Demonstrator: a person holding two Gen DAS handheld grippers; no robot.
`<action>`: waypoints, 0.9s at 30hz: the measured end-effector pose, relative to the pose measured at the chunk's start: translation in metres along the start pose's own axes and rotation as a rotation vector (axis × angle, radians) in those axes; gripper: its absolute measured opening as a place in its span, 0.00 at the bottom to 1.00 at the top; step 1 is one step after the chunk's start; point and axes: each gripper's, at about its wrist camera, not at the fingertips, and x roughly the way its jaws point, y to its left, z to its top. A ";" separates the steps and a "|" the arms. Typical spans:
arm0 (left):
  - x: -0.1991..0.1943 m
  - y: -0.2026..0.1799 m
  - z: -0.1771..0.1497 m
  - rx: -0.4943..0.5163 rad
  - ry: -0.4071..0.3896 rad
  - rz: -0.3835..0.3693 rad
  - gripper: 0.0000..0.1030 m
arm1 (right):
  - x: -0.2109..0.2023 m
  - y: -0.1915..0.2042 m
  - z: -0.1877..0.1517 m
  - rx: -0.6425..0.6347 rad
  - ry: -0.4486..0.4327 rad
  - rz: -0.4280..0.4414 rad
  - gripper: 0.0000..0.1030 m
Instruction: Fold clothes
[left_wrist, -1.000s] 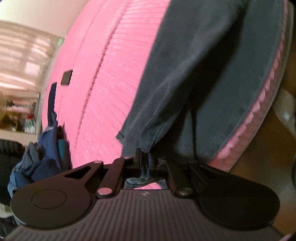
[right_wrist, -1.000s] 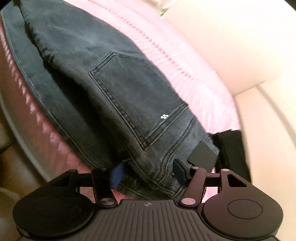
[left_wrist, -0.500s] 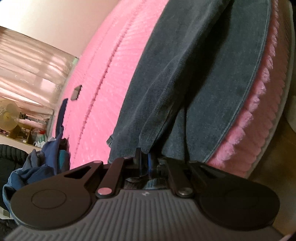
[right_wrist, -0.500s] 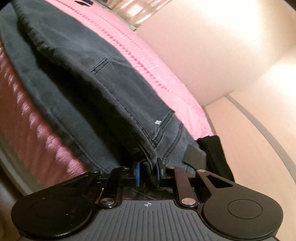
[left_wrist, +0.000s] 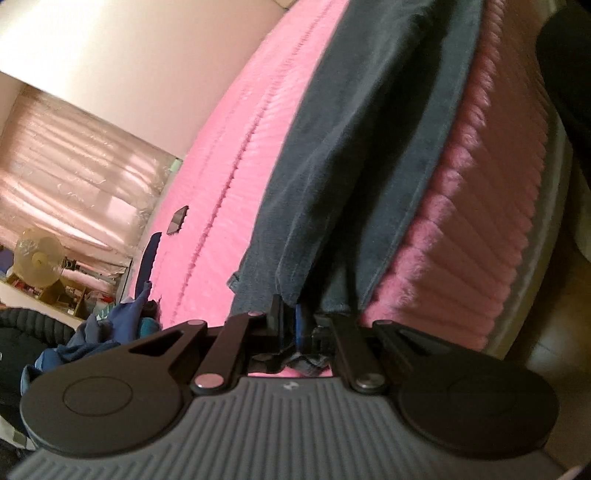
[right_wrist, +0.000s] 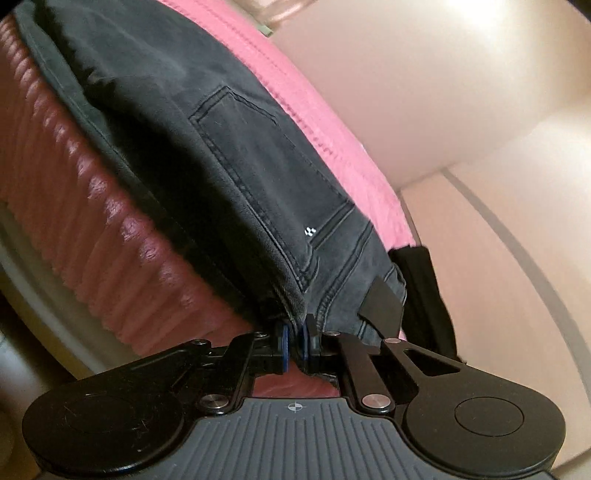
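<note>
Jeans (right_wrist: 236, 155) lie on the pink bed (left_wrist: 236, 155), along its near edge. They are dark grey and folded in half the long way, so one leg sits on top of the other.

In the right wrist view the right gripper (right_wrist: 294, 341) sits at 6 o'clock. Its blue pads (right_wrist: 285, 339) are pressed together on the waist edge of the jeans. A back pocket (right_wrist: 269, 162) shows near the middle, and a tiny white mark sits at its lower corner. A black tag (right_wrist: 382, 301) sticks out at 4 o'clock, just beside the waist. A black cloth (right_wrist: 428, 291) hangs at the bed's end, next to the tag.

In the left wrist view the left gripper (left_wrist: 295, 325) is also at 6 o'clock. Its jaws are shut tight on the leg hem, and a bit of denim pokes out below them. The legs run up toward 12 o'clock. The ribbed side of the bed (left_wrist: 480, 206) drops away at 3 o'clock.

A heap of blue clothes (left_wrist: 96, 332) sits at 8 o'clock, past the far side of the bed. A fan (left_wrist: 37, 262) stands at 9 o'clock. A small dark thing (left_wrist: 178, 220) lies on the bed near 9 o'clock, too small to tell what it is.
</note>
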 end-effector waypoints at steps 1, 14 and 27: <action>-0.002 0.004 0.001 -0.006 -0.007 0.006 0.04 | 0.000 -0.001 0.003 0.006 0.006 -0.005 0.05; -0.005 0.002 -0.012 0.122 -0.088 -0.004 0.04 | -0.041 0.031 0.044 0.017 0.018 -0.040 0.48; 0.000 -0.004 -0.007 0.182 -0.133 0.022 0.27 | -0.072 0.120 0.166 -0.114 -0.274 0.305 0.48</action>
